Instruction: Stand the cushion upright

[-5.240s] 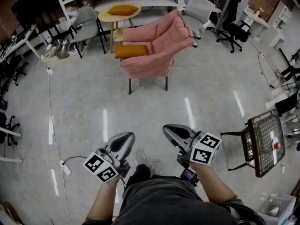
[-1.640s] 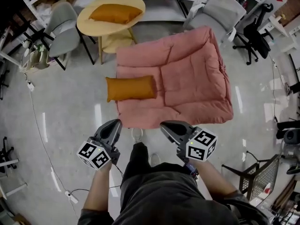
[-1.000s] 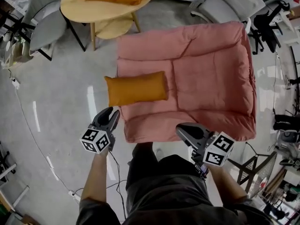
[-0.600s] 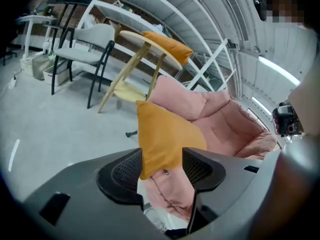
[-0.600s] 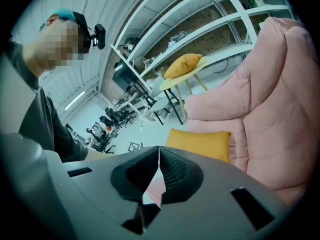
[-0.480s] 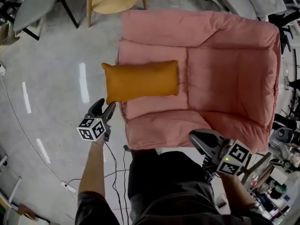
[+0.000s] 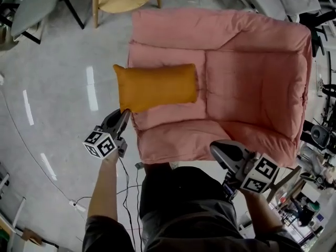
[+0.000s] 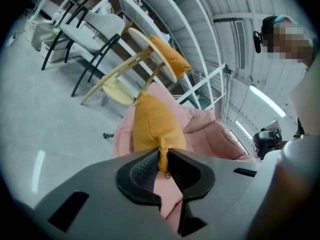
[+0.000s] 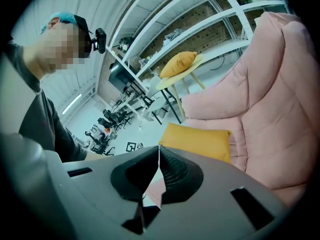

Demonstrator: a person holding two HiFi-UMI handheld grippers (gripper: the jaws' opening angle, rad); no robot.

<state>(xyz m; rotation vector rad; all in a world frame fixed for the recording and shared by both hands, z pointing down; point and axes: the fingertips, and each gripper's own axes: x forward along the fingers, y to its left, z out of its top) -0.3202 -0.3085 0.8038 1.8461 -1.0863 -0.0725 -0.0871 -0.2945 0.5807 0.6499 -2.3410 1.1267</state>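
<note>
- Head view: orange cushion (image 7: 156, 86) lying flat across the left half of the pink armchair (image 7: 252, 72) seat, its left end reaching out past the chair's side edge. Left claw (image 7: 124, 115) at the cushion's near-left corner. Right claw (image 7: 215, 148) low by the chair's front edge, well apart from the cushion.
- Left gripper view: jaws just closed down, now nearly together and pinching the cushion's corner. Seam tip and what looks like a small zip pull (image 8: 166, 174) between the pads. Rest of the cushion stretching away over the pink padding.
- Right gripper view: jaws pressed together with nothing between them. Cushion ahead on the seat, untouched by this claw. Farther back, a 2nd orange cushion (image 9: 181, 63) on a round table (image 9: 167, 82).
- Handling, as a judgement: probably light, soft and floppy, with a woven cover offering fair grip. Likely to sag and swing from 1 pinched corner, with some risk of that thin corner slipping free.
- Better taken along 1 long edge with 2 claws, 1 near each end, biting past the seam into the filling. Then tipped up onto the opposite long edge and leaned on the backrest, being unlikely to stand alone on such soft padding.
</note>
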